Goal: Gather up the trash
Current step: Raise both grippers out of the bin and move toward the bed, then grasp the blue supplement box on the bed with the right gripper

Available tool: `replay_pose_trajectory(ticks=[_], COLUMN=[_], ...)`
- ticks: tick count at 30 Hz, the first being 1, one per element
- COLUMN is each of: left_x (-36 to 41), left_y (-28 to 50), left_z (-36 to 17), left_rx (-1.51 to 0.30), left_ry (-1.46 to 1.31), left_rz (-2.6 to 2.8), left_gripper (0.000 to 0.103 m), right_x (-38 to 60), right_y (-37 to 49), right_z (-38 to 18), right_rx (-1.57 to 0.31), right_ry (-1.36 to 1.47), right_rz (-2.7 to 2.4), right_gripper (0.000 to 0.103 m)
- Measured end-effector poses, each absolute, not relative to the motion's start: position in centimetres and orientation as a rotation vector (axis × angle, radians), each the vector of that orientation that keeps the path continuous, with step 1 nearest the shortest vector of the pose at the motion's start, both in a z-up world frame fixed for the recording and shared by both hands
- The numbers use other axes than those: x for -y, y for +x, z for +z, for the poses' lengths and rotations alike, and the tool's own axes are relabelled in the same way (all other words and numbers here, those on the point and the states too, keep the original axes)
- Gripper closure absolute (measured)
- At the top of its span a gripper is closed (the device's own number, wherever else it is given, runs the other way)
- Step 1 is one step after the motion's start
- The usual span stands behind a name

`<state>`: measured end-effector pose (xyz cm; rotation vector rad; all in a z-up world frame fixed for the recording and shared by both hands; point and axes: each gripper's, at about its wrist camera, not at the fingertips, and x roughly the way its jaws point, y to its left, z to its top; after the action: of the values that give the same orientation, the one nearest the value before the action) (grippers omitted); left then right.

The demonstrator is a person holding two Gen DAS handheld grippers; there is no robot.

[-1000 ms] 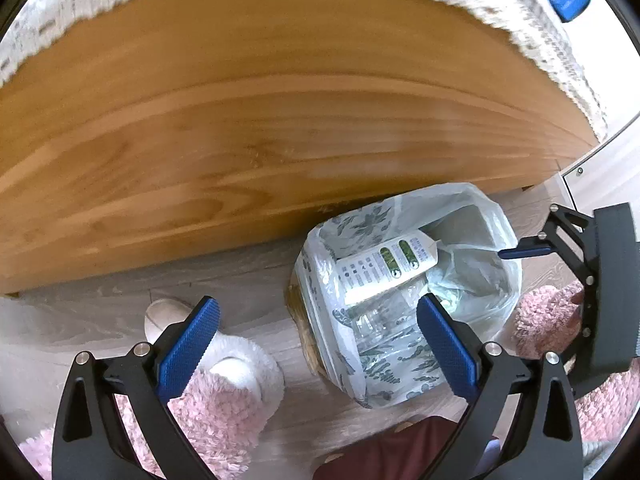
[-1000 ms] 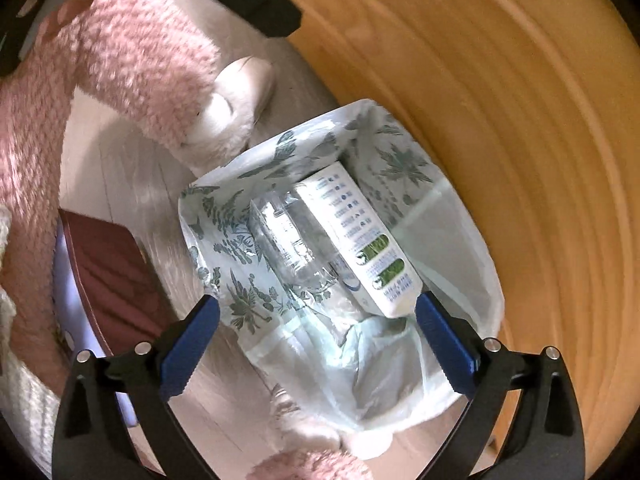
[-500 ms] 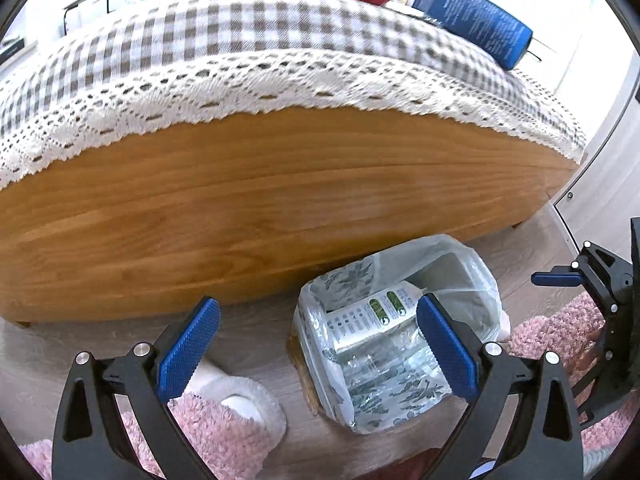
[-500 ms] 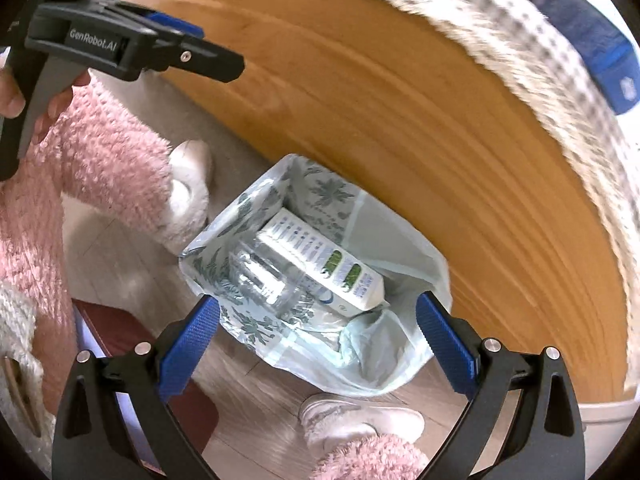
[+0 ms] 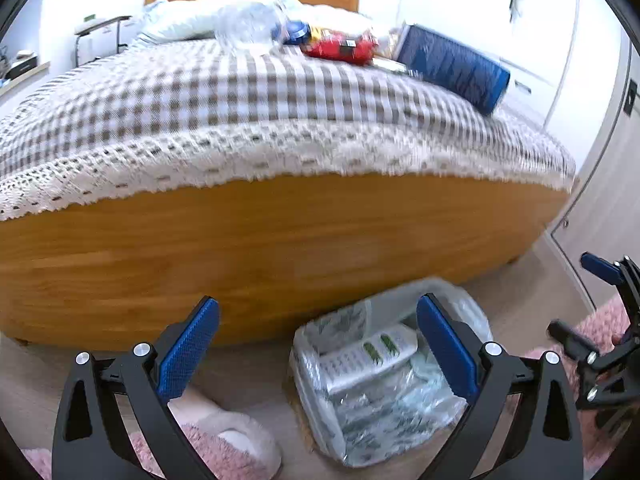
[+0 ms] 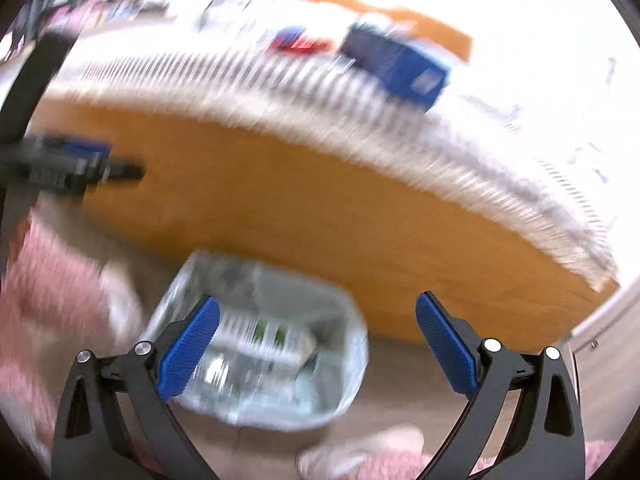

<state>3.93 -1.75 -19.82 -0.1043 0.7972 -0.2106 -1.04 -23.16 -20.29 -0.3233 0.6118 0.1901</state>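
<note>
Both tools, left tool (image 5: 318, 344) and right tool (image 6: 316, 344), are held apart and empty above lined bin (image 5: 460, 312) beside bed (image 5: 248, 232); carton (image 5: 368, 354) seen inside bin

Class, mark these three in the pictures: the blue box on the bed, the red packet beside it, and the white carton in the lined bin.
blue box (image 5: 456, 70), left wrist view, its broad top face.
red packet (image 5: 340, 49), left wrist view, its middle.
white carton (image 5: 366, 356), left wrist view, its printed side.
</note>
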Motion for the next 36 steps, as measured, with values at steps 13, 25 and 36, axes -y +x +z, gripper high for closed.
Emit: replay_pose_trajectory(ticks=[13,25,36], left_x=[4.0,7.9,9.8], left_y=[3.4,3.3,4.3], left_z=[-17.1,-12.7,-10.8], left_rx=[-0.672,-0.567,-0.547], left_ry=[-0.049,-0.055,-0.032], left_rz=[-0.219,-0.299,-0.324], left_gripper=[0.007,0.007,0.007], right_x=[26.8,29.8,30.8], right_y=[-0.7,-0.6,-0.1], right_z=[-17.6,-16.2,-13.1], right_rx=[-0.443,-0.362,-0.28], right_ry=[-0.14,-0.054,-0.011], right_rz=[0.029,-0.046,-0.001], right_gripper=[0.009,0.008,0.008])
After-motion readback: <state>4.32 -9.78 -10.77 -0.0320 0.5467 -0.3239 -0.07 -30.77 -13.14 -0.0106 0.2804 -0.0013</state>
